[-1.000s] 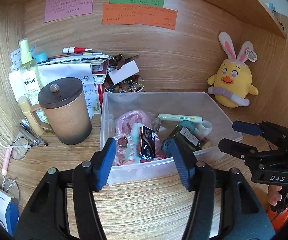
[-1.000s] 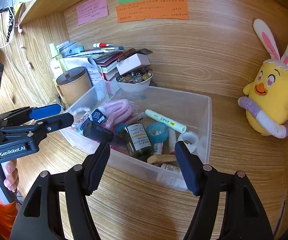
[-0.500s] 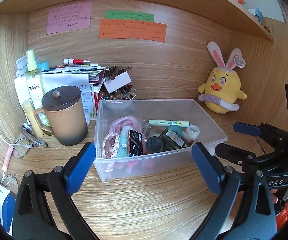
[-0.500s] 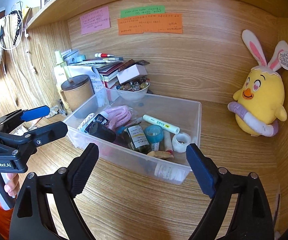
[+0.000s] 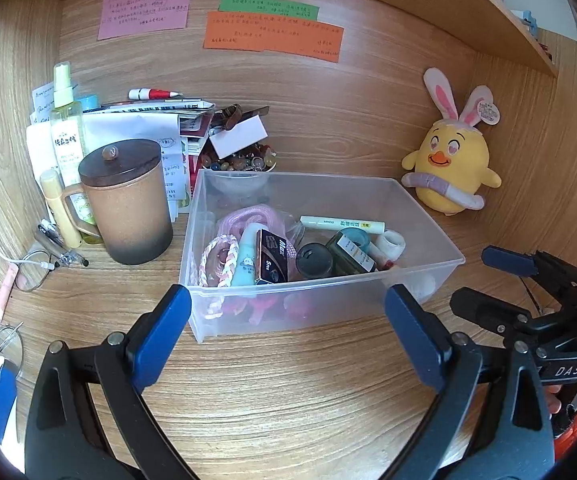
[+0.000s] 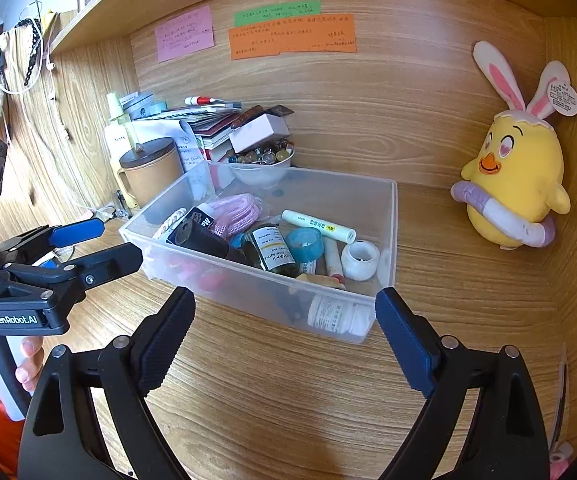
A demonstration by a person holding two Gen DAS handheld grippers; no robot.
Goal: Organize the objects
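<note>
Bin [image 5: 320, 304] of clear plastic sits mid-tabletop [image 5: 288, 392], directly ahead of both tongs, already loaded with small goods. I hold the left tongs [image 5: 286, 312] spread wide and empty, short of the bin's near wall; the right tongs [image 6: 284, 312] are likewise wide apart and carry nothing, short of the bin's near right corner.

Contents, as far as I can make out: a pink cord [image 6: 236, 210], a braided band [image 5: 218, 256], a black box [image 5: 272, 256], a dark jar [image 5: 314, 260], a labelled green bottle [image 6: 274, 254], a blue tape roll [image 6: 304, 242], a white tape roll [image 6: 360, 258] and a pale marker [image 5: 342, 224].

Handling judgement: the bin is thin-walled, likely to flex, and smooth enough to slip. I would pinch a rim close to a corner, where the wall is stiffest, or move it with both tongs on opposite short ends. The bottle looks like glass, so I rate it fragile and the heaviest item; take it across the body, not the cap. The cord and band are soft and will sag. The tape rolls are light and rigid.

Outside the bin, a lidded mug [image 5: 126, 200] stands just left of it, and a plush chick [image 6: 514, 176] stands apart on the right.
</note>
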